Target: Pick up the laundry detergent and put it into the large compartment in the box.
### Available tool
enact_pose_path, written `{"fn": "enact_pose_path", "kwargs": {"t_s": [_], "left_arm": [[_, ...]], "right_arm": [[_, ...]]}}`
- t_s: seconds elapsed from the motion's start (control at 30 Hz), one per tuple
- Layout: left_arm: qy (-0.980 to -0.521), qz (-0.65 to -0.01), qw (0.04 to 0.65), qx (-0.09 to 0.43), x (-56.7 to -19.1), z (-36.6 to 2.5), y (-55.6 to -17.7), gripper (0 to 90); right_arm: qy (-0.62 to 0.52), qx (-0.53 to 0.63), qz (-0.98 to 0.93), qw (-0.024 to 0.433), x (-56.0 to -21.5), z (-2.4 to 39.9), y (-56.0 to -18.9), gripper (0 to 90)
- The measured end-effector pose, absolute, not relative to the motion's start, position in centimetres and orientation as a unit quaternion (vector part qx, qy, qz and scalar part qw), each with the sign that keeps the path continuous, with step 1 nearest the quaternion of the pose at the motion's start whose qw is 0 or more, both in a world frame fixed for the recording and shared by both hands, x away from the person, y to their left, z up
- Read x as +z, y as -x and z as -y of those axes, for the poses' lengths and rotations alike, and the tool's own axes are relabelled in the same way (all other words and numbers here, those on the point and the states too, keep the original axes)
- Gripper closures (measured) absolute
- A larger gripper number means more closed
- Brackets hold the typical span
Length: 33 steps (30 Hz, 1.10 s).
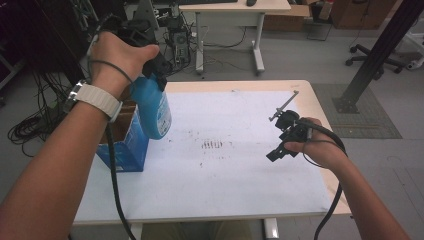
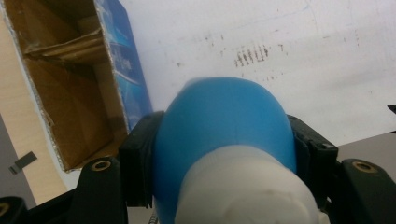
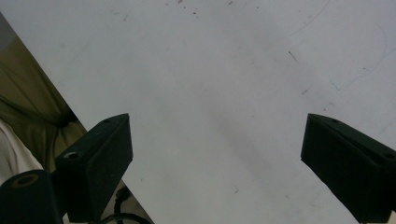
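Cardboard box (image 1: 122, 145), blue outside and open at the top, stands at the table's (image 1: 240, 200) left edge, and just above it the left gripper (image 1: 155, 75) holds a blue bottle (image 1: 152, 107) in the air, its jaws clamped on the bottle's shoulder below a white cap (image 2: 247, 186). Smudged dark marks (image 1: 212, 145) sit on the white table top near the middle. Farther right, the right gripper (image 1: 282, 140) hovers low over bare table with jaws spread wide and nothing between them.
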<state>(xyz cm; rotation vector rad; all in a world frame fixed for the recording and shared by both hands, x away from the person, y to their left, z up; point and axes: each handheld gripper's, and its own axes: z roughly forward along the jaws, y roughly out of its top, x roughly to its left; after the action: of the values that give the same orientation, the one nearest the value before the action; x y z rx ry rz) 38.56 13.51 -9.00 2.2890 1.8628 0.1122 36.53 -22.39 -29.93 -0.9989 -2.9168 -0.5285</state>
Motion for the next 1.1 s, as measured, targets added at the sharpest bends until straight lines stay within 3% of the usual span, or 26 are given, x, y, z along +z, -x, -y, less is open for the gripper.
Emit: {"fn": "enact_pose_path", "kwargs": {"t_s": [1.1], "left_arm": [[-0.764,-0.637,0.092,0.054,-6.7,-17.5,-39.2,37.4]], "right_arm": [[0.324,-0.166,0.931,0.011,-30.1,22.0,-37.1,9.1]]}}
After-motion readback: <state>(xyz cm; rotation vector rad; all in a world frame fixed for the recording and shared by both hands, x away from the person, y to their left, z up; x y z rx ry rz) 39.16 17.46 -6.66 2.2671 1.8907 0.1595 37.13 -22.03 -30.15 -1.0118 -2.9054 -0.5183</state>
